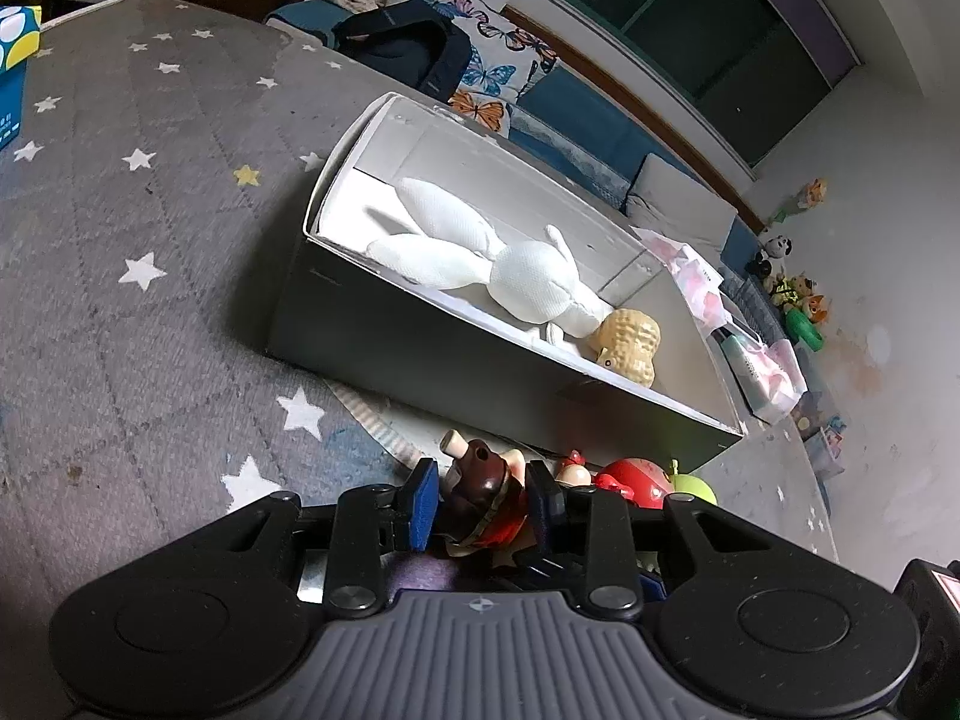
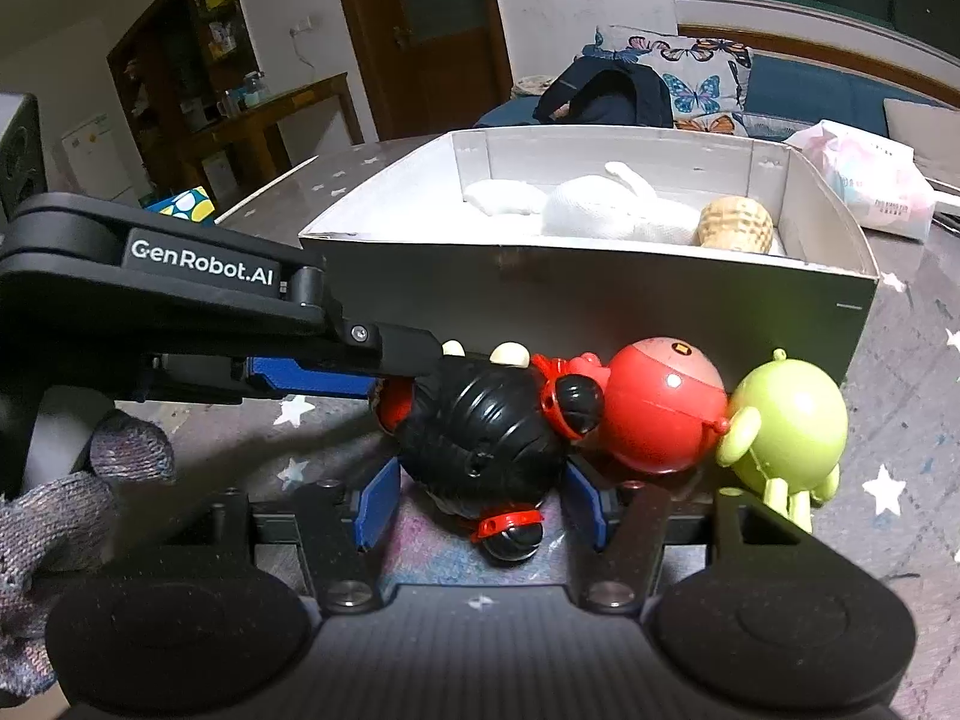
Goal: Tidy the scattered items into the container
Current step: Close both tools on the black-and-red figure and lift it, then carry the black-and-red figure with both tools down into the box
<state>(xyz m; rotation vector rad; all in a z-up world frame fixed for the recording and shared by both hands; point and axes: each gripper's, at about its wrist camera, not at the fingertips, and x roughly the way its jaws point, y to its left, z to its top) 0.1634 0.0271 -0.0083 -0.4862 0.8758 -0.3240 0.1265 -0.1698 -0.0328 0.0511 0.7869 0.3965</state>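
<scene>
Right wrist: doll (face hidden).

White lettering "GenRobot.AI" runs along the black arm of the left tool in the right wrist view — the only legible text. Print on the pink-and-white pack beside the box is too small to read.

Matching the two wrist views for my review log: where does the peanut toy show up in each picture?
Left wrist: the peanut toy lies right of centre, inside the box, touching the white plush.
Right wrist: the peanut toy sits upper right, at the box's right end, beside the plush.
Shared landmark: the butterfly pillow behind the box.
</scene>
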